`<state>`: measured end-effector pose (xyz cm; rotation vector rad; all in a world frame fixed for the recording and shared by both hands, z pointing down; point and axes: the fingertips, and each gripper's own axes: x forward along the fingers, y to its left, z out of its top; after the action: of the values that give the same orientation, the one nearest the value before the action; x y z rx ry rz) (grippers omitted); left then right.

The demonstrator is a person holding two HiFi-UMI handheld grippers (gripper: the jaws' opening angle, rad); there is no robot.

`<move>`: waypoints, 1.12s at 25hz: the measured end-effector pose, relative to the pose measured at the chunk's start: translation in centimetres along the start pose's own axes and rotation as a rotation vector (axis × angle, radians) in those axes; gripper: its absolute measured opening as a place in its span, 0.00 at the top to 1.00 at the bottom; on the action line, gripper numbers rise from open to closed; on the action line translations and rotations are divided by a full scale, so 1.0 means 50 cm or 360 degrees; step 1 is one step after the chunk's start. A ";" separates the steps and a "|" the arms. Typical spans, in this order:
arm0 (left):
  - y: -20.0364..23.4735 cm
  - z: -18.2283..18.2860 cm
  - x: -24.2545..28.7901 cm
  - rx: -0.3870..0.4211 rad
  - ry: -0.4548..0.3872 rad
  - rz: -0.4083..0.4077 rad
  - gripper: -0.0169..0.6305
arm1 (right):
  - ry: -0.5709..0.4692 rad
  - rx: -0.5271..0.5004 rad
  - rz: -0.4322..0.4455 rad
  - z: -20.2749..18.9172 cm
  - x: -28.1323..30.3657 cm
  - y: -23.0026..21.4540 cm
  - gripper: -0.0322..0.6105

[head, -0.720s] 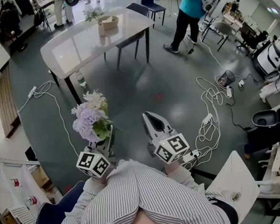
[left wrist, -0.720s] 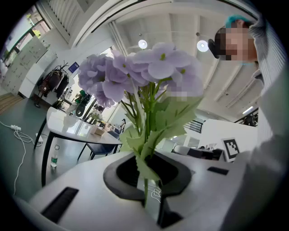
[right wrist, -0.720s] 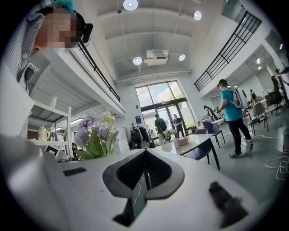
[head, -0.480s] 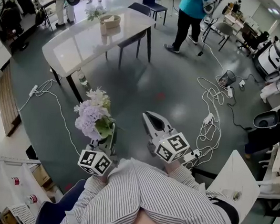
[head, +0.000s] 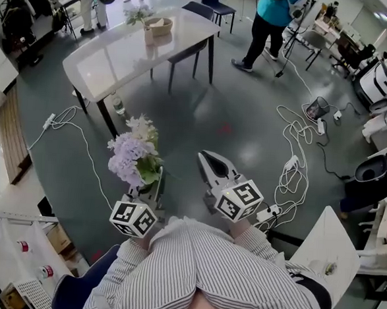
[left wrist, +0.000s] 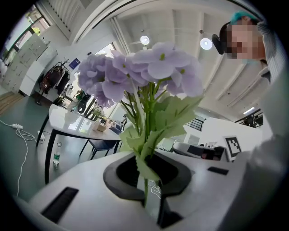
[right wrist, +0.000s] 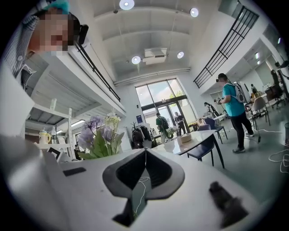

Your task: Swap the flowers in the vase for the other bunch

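My left gripper [head: 149,186] is shut on the stems of a bunch of purple flowers [head: 132,156] with green leaves, held upright above the floor. In the left gripper view the blooms [left wrist: 140,72] fill the top and a stem runs down between the closed jaws of the left gripper [left wrist: 149,180]. My right gripper [head: 205,162] hangs beside it to the right, shut and empty; the right gripper [right wrist: 145,153] shows its jaws meeting with nothing between. Far ahead on a white table [head: 114,56] stands a small vase [head: 149,35] holding pale flowers [head: 138,13].
A tan basket [head: 161,27] sits by the vase; a dark chair [head: 187,51] stands at the table and a bottle [head: 118,106] near its leg. Cables [head: 293,151] trail over the floor at right. A person in a teal top [head: 272,17] stands beyond the table.
The table and floor have slid down and right in the head view, so the table is a little nearer. The left gripper still holds the purple bunch; both grippers keep their pose.
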<state>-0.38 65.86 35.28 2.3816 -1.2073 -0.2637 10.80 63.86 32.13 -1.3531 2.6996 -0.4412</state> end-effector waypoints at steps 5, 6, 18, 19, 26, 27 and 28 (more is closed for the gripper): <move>0.033 0.023 0.011 0.0024 0.0021 -0.0004 0.90 | 0.0016 -0.0056 -0.0018 0.005 0.037 0.012 0.93; 0.040 0.026 0.013 0.0018 0.0023 -0.0005 0.90 | 0.0015 -0.0064 -0.0028 0.004 0.042 0.014 0.93; 0.111 0.027 0.052 -0.0051 0.0080 -0.0003 0.90 | 0.0064 -0.0010 -0.0134 -0.027 0.113 -0.018 0.93; 0.121 0.031 0.061 -0.0050 0.0076 0.0003 0.90 | 0.0060 -0.0012 -0.0131 -0.025 0.127 -0.026 0.93; 0.197 0.056 0.167 -0.0059 0.0055 0.0065 0.90 | 0.0069 -0.0006 -0.0065 -0.010 0.246 -0.107 0.93; 0.208 0.062 0.187 -0.0056 0.0052 0.0074 0.90 | 0.0066 0.0001 -0.0058 -0.003 0.266 -0.123 0.93; 0.219 0.069 0.208 -0.0055 0.0046 0.0084 0.90 | 0.0065 0.0005 -0.0047 0.003 0.286 -0.139 0.93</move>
<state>-3.21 50.84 37.83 2.3126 -1.2400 -0.2307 7.55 48.49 34.71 -1.4005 2.7132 -0.4802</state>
